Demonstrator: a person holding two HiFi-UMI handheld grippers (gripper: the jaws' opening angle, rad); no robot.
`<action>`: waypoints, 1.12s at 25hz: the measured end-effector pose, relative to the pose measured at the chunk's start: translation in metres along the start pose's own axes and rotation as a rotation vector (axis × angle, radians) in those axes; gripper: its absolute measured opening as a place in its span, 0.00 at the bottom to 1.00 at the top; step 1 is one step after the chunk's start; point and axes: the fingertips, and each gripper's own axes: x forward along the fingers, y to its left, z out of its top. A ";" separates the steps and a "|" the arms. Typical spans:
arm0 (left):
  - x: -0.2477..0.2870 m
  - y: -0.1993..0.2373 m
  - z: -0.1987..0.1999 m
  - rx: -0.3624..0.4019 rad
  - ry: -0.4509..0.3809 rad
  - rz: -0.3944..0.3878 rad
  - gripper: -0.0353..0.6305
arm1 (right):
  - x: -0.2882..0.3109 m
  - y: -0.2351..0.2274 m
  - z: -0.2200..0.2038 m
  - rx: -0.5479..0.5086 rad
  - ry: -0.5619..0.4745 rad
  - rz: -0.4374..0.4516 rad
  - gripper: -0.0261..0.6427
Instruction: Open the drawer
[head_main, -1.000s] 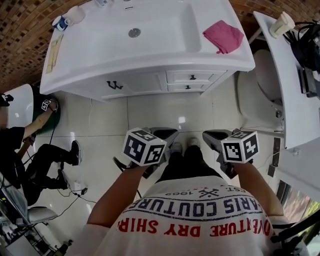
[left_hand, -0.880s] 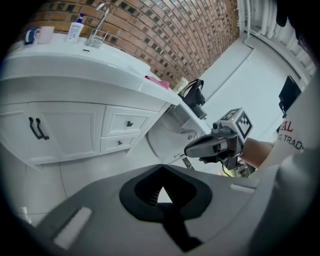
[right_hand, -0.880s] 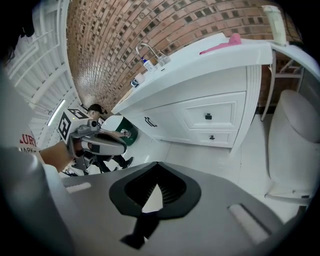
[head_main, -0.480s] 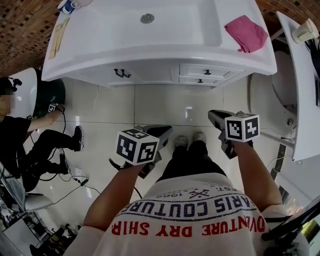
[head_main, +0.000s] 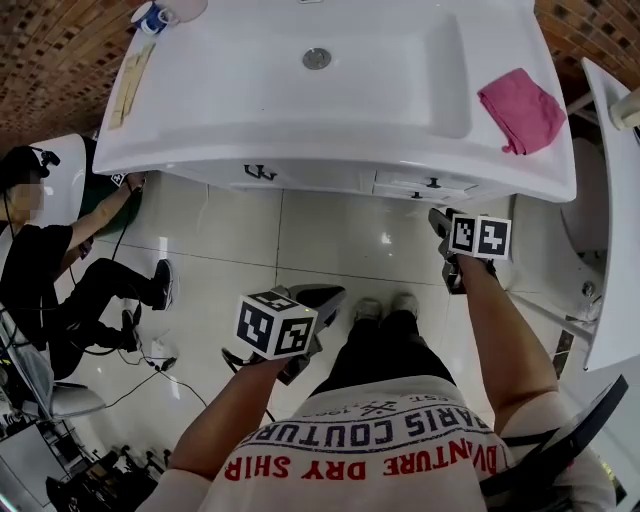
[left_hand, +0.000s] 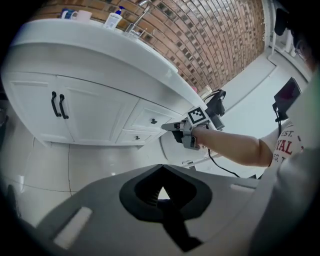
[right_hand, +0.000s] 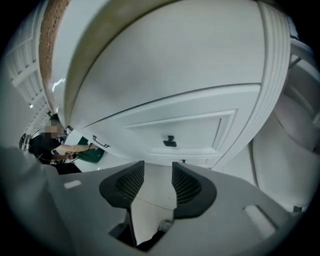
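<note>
Your right claw (right_hand: 158, 169) has just been opening, empty, facing the closed drawer (right_hand: 195, 131); your left claw (left_hand: 161, 169) is closed

Two grippers (left_hand: 161, 167) (right_hand: 157, 180), two drawers (left_hand: 150, 120) (left_hand: 133, 136), two door handles (left_hand: 57, 105), one sink (head_main: 380, 70), one cloth (head_main: 522, 108), one bottle (left_hand: 114, 19), perhaps one cup (head_main: 155, 17)

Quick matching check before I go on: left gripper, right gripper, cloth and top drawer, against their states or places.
1 left gripper
2 right gripper
3 cloth
4 top drawer

a on the counter
b closed
c jaws apart
d jaws together

Pairs: 1-d, 2-c, 3-a, 4-b.
The right jaws have just been opening, with nothing between them.
</note>
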 end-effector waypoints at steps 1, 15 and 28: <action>0.000 0.003 -0.002 -0.008 0.004 0.004 0.04 | 0.007 -0.006 0.005 0.021 -0.013 -0.022 0.31; 0.012 0.007 0.007 -0.053 -0.007 -0.003 0.04 | 0.050 -0.022 0.039 0.042 -0.080 -0.090 0.32; 0.011 0.012 -0.005 -0.067 -0.012 0.001 0.04 | 0.063 -0.030 0.038 0.093 -0.088 -0.136 0.24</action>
